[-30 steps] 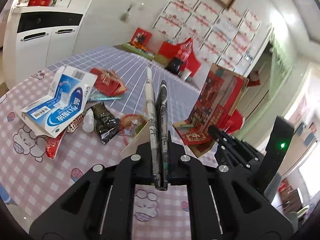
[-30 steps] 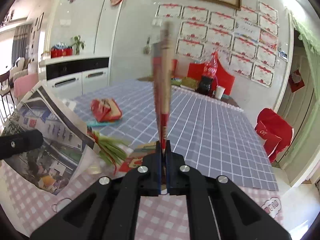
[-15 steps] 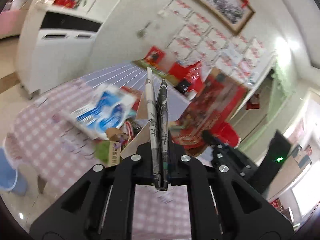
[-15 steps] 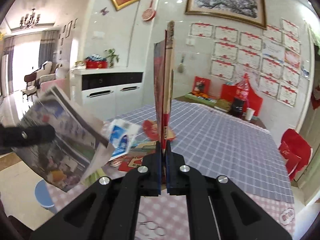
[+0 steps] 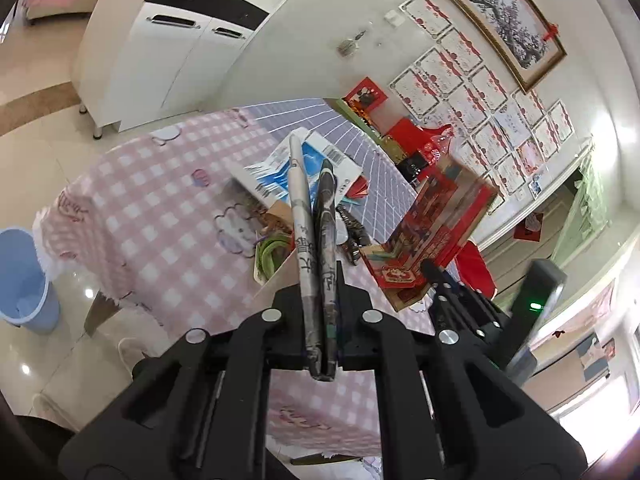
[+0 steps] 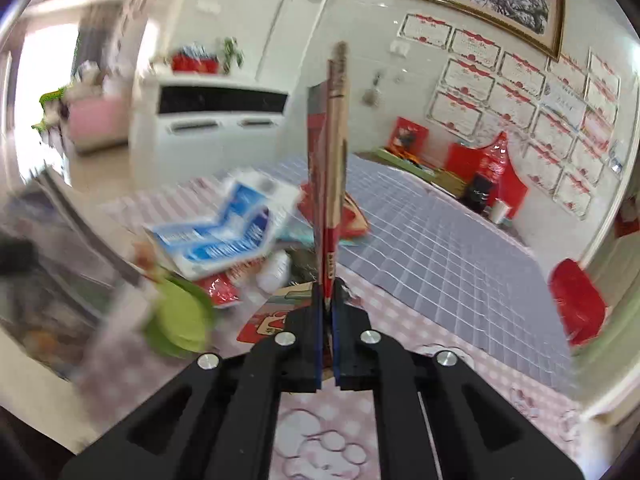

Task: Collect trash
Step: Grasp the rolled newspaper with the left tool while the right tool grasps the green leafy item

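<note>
My left claw (image 5: 318,344) is clamped on a folded newspaper (image 5: 312,248) that stands up edge-on through the middle of the left wrist view. My right claw (image 6: 327,344) is clamped on a flat red carton (image 6: 332,184), also edge-on, rising up the centre of the right wrist view. In the left wrist view that carton (image 5: 436,232) shows its red printed face at centre right, with the right claw's black body below it.

More trash lies on the worktop (image 5: 160,216) behind both held pieces: a blue-and-white box (image 5: 280,176) just behind the newspaper, green beans (image 5: 268,256) at its lower left, and a dark wrapper (image 5: 354,240) to its right. In the right wrist view the blue-and-white box (image 6: 228,228) sits left of centre, with a small white bottle (image 6: 276,272) just below it; the left part of that view is blurred.

A blue bin (image 5: 22,280) stands on the floor at the left edge of the left wrist view, well apart from the worktop pile.
</note>
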`<state>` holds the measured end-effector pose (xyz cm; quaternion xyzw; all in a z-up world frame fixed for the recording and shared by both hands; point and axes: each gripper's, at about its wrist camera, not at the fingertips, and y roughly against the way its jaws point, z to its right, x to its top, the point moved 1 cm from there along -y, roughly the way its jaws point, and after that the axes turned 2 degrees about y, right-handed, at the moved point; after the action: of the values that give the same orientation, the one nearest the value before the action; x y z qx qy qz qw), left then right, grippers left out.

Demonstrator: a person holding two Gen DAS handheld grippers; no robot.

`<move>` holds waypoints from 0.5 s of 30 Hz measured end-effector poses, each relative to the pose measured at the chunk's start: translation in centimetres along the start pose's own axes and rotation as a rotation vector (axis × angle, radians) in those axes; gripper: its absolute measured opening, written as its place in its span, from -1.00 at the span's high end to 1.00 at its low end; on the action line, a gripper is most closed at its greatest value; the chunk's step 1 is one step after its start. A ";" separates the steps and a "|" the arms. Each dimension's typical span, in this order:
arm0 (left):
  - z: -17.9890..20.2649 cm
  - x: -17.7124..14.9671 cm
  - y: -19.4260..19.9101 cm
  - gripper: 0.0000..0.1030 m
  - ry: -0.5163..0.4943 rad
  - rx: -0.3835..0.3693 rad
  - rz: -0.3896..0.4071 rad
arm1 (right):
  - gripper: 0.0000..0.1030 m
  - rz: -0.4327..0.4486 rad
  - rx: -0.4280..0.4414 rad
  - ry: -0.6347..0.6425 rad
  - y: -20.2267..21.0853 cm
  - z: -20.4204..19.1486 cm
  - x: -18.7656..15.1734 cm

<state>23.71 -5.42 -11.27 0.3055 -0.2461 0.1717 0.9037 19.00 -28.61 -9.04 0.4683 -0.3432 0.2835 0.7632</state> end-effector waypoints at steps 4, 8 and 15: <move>-0.1 -0.2 0.0 0.82 -0.019 0.009 -0.013 | 0.42 -0.034 0.055 -0.022 -1.0 -0.5 -0.6; 0.1 -0.8 0.0 0.82 -0.063 0.038 -0.037 | 0.03 -0.006 0.122 -0.006 0.3 -1.4 -0.6; -0.6 -1.4 0.3 0.82 -0.066 0.041 -0.057 | 0.00 -0.056 0.302 -0.022 0.1 -4.2 -0.8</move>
<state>22.61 -5.02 -12.36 0.3362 -0.2634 0.1407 0.8932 19.57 -24.83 -10.97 0.5901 -0.2920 0.3052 0.6880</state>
